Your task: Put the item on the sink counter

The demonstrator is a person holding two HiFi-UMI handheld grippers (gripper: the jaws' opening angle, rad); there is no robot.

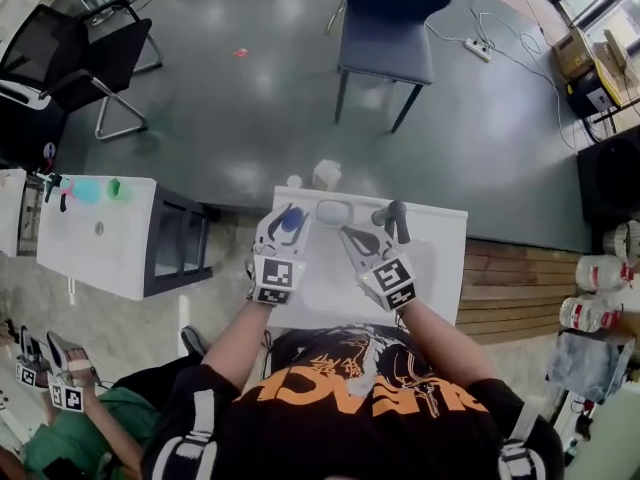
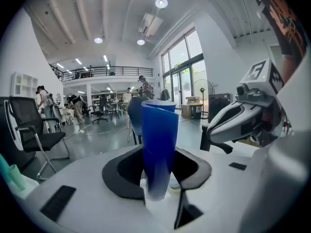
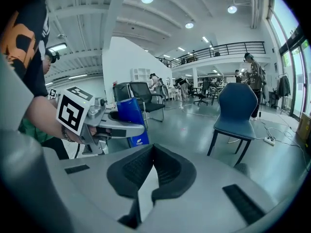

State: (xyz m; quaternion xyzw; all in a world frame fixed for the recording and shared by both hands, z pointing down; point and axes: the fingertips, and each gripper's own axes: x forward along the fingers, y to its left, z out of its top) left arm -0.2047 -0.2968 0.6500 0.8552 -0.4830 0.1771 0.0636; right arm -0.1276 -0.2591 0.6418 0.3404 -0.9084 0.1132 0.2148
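My left gripper (image 1: pixel 287 224) is shut on a tall blue cup-like item (image 1: pixel 291 219), which it holds upright over the far left part of the white sink counter (image 1: pixel 440 243). In the left gripper view the blue item (image 2: pixel 159 147) stands between the black pads (image 2: pixel 122 171) and hides the gap. My right gripper (image 1: pixel 352 236) hovers just to the right, beside a small basin (image 1: pixel 335 211) and a dark faucet (image 1: pixel 397 218). Its jaws meet at the tips, with nothing between them (image 3: pixel 153 148). The right gripper view shows the left gripper with the blue item (image 3: pixel 130 114).
A blue chair (image 1: pixel 388 28) stands on the grey floor beyond the counter, with black chairs (image 1: pixel 85 53) at far left. A white cabinet (image 1: pixel 100 233) sits left of the counter. White jars (image 1: pixel 598 273) stand at right. Another person with grippers (image 1: pixel 60 388) is at lower left.
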